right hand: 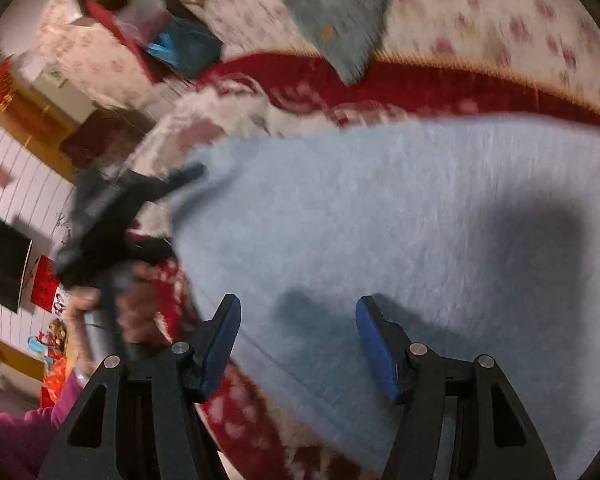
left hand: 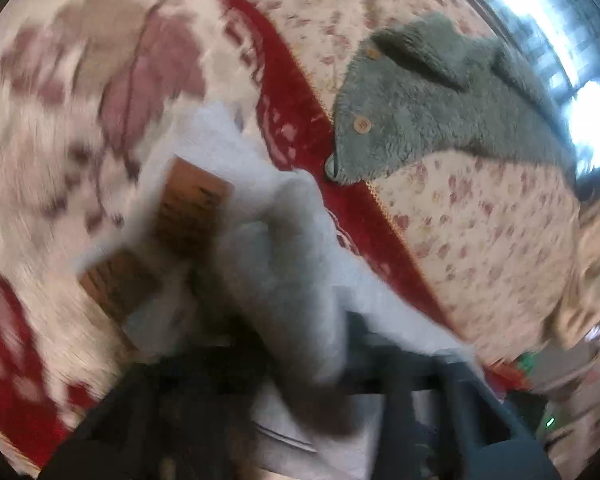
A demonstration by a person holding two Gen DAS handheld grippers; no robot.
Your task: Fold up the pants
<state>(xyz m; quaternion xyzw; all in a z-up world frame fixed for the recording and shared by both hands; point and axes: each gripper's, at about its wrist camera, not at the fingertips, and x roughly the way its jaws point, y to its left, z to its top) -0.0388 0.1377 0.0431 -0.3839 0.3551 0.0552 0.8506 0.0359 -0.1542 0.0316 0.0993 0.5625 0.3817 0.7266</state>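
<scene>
Pants [right hand: 380,220], light blue and fleecy, lie spread on the red-and-cream patterned blanket [right hand: 420,84]. Right gripper [right hand: 298,344] hovers over them with jaws wide apart, holding nothing. Left gripper [right hand: 188,172] is clamped on the pants' edge, lifting a bunch of fabric with brown tags [left hand: 192,208]. Grey fleece jacket [left hand: 440,100] with wooden buttons lies nearby on the floral sheet [left hand: 480,220].

A lived-in home: patterned red rug [left hand: 364,216], floral bedding [left hand: 480,232], cluttered belongings [right hand: 148,32].
</scene>
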